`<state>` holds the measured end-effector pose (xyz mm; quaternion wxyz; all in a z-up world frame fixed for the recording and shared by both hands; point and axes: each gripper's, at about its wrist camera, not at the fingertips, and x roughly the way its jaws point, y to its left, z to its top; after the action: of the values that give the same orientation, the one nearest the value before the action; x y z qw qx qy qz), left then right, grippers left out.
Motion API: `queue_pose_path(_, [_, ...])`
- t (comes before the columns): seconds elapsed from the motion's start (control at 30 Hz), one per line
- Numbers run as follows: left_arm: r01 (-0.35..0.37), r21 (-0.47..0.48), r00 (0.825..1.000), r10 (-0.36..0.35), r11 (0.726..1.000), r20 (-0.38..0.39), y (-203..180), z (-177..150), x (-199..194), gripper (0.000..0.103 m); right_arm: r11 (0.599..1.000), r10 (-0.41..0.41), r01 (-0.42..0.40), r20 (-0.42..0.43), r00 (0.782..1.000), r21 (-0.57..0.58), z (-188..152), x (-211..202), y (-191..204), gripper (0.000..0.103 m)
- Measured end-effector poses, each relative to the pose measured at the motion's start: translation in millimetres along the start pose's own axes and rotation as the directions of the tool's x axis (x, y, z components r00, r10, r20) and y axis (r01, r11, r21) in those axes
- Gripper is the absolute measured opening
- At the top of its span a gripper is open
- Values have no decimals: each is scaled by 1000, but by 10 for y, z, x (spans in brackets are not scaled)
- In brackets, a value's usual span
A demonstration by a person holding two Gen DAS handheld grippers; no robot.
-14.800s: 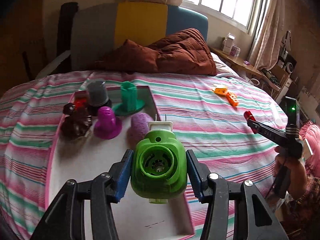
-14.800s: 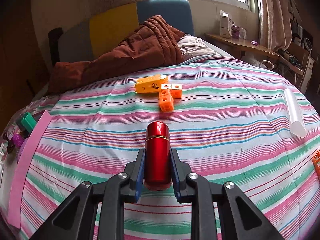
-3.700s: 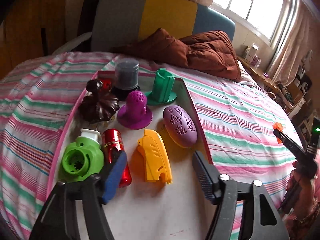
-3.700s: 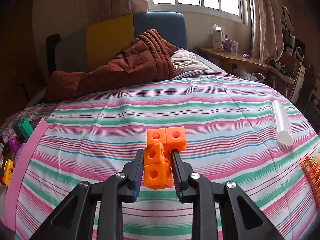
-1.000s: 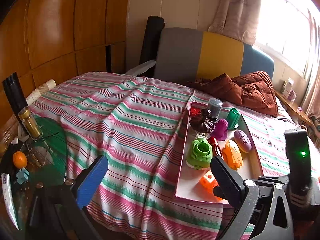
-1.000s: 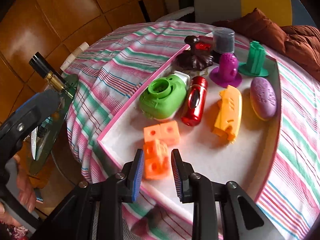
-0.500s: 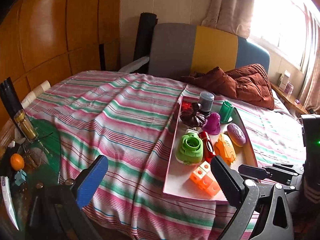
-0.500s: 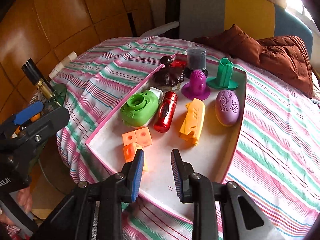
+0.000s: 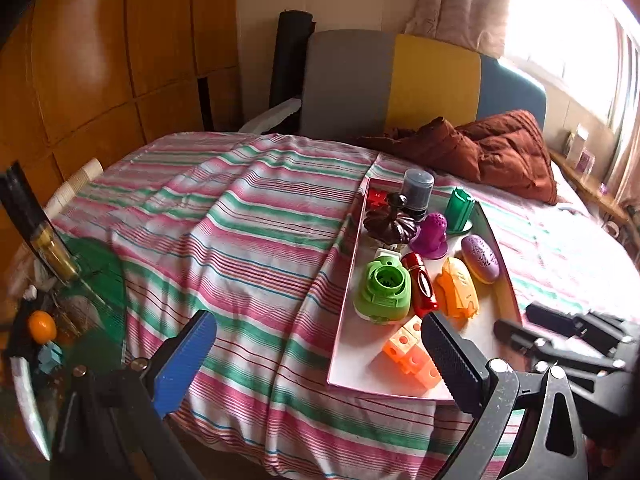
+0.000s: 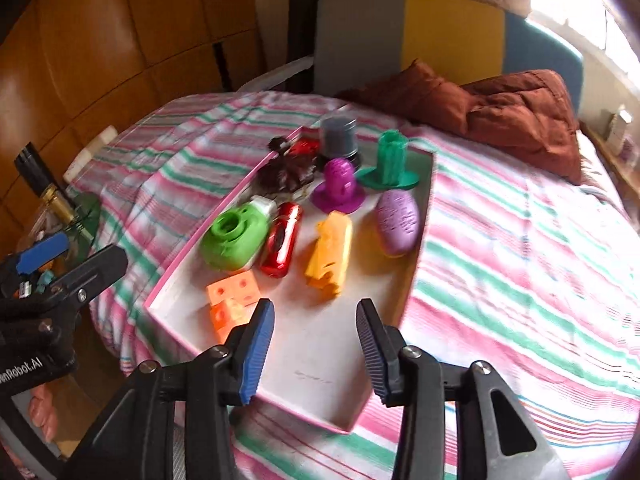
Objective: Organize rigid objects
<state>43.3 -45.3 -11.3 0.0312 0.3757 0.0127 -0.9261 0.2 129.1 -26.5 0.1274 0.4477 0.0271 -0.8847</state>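
A pink-rimmed white tray (image 10: 422, 240) (image 9: 506, 280) lies on the striped bed. It holds orange cubes (image 10: 232, 300) (image 9: 408, 350), a green round gadget (image 10: 234, 238) (image 9: 382, 288), a red cylinder (image 10: 282, 240), a yellow-orange piece (image 10: 332, 252), a purple oval (image 10: 398, 216), a purple cone, a green piece and a grey cup at the far end. My right gripper (image 10: 314, 350) is open and empty above the tray's near end. My left gripper (image 9: 316, 362) is wide open and empty, held off the bed's corner left of the tray.
A brown quilt (image 10: 500, 108) lies by the grey, yellow and blue headboard. A green glass side table (image 9: 80, 280) with a bottle and an orange stands left of the bed. Wooden wall panels are behind it.
My right gripper has let go of the orange cubes, opened wider and drawn back from the tray. The left gripper has stayed wide open and shifted a little.
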Motion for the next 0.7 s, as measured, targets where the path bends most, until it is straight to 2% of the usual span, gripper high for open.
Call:
queue_pose_path(0.13, [-32,49,999,32,998,4,-67,48,-36,103,998,-43,42,28,999,39,49,-73,-56,44])
queue_pose_path(0.33, [-70,64,996,67,995,52,-150,89,-134,103,993,-81,77,35,996,92,121,-125,-98,44])
queue_pose_path(0.43, [-50,55,999,50,997,6,-170,148,-108,103,987,-94,89,32,995,132,169,-138,-125,46])
queue_pose_path(0.47, [-45,50,999,45,998,-17,-175,174,-99,103,985,-107,102,24,994,142,191,-133,-132,53])
queue_pose_path(0.53, [-32,46,998,35,998,-52,-188,220,-75,103,980,-123,119,12,992,161,225,-127,-150,61])
queue_pose_path(0.7, [-84,52,995,86,995,-51,-256,251,-54,103,975,-143,136,25,989,178,267,-167,-156,61])
